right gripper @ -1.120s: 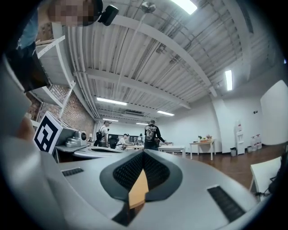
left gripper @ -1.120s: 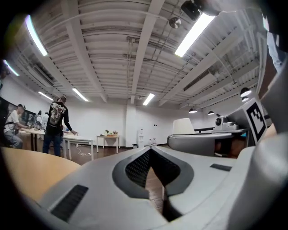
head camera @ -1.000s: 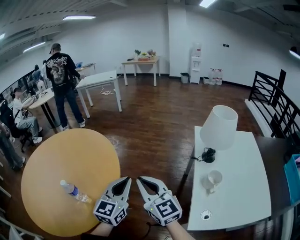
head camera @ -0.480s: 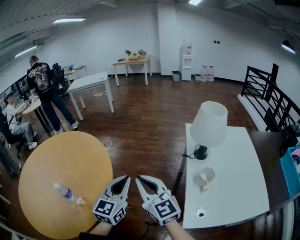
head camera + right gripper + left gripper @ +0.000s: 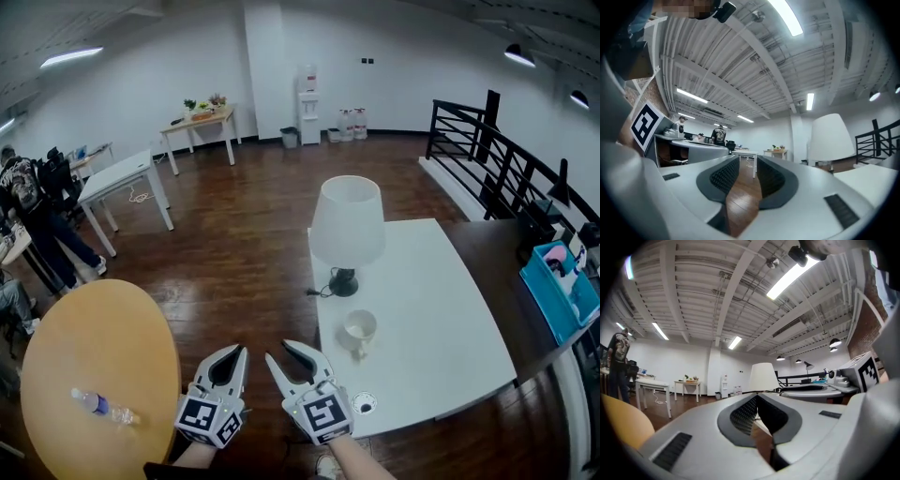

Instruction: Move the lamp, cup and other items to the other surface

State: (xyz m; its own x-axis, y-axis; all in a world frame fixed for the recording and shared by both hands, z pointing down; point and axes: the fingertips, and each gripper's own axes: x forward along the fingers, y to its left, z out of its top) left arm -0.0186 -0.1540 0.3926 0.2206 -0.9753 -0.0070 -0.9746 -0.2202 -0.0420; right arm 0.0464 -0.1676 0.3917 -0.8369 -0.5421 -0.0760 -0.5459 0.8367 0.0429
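Note:
A white-shaded lamp [image 5: 347,223] with a black base stands on the white table [image 5: 441,319]. A white cup [image 5: 358,328] sits just in front of it. A clear water bottle [image 5: 98,405] lies on the round yellow table [image 5: 84,356] at the left. Both grippers hang low at the front, between the two tables and touching neither. My left gripper [image 5: 232,353] [image 5: 757,397] is shut and empty. My right gripper [image 5: 287,352] [image 5: 747,161] has its jaws opening, with a gap and nothing between them. The lamp shade [image 5: 764,376] [image 5: 829,138] shows ahead in both gripper views.
A round cable hole [image 5: 364,404] sits near the white table's front edge. A dark table [image 5: 502,248] with a blue box [image 5: 562,286] adjoins it on the right, with a black railing [image 5: 487,131] behind. White desks [image 5: 122,173] and people [image 5: 23,197] are at the far left.
The view has swung right, so the white table with lamp and cup sits nearer the middle and the round table has slid left. The right gripper's jaws have parted.

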